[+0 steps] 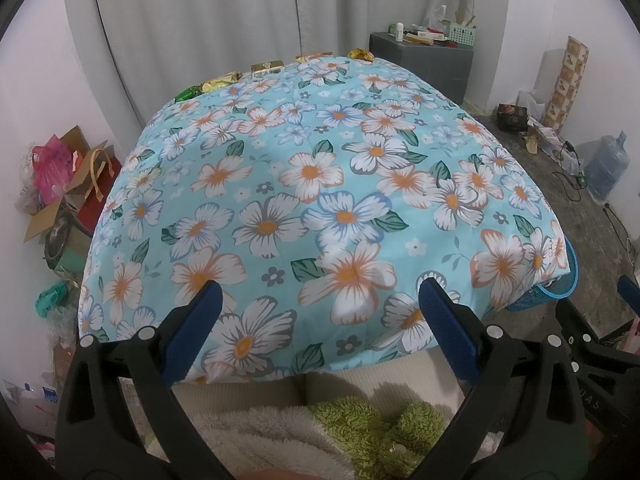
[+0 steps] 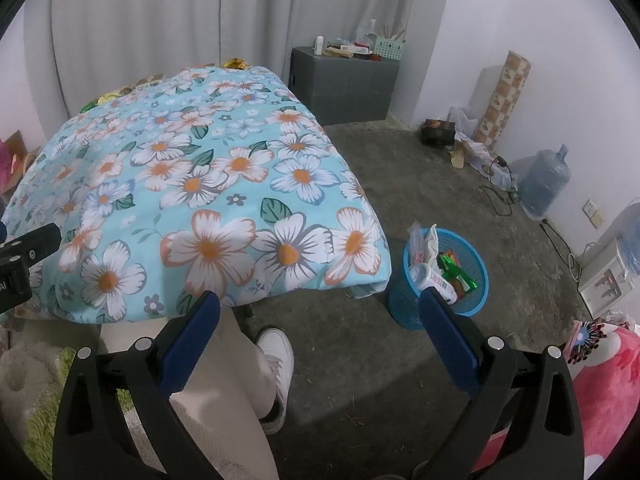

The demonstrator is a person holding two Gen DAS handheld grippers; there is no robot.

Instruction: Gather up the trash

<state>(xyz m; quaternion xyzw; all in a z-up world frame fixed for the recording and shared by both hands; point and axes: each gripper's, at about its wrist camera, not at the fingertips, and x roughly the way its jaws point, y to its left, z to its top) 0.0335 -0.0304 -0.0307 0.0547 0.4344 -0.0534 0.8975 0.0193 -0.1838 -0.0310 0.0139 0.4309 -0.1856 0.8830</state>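
Several wrappers lie along the far edge of the flowered tablecloth (image 1: 320, 184): a green one (image 1: 188, 93), a gold one (image 1: 220, 82), a small box (image 1: 267, 67), a flat orange one (image 1: 312, 56) and a crumpled gold one (image 1: 361, 54). My left gripper (image 1: 320, 320) hovers open over the near table edge, empty. My right gripper (image 2: 320, 328) is open and empty above the floor, right of the tablecloth (image 2: 192, 184). A blue mesh basket (image 2: 440, 276) on the floor holds a bottle, a white tissue and green and orange wrappers. The crumpled gold wrapper (image 2: 236, 63) shows at the far edge.
A person's leg in cream trousers and a white shoe (image 2: 276, 364) are below the table. A grey cabinet (image 2: 344, 84) with clutter stands at the back. A water jug (image 2: 544, 184), cables and boxes line the right wall. Bags and cartons (image 1: 64, 192) pile up at left.
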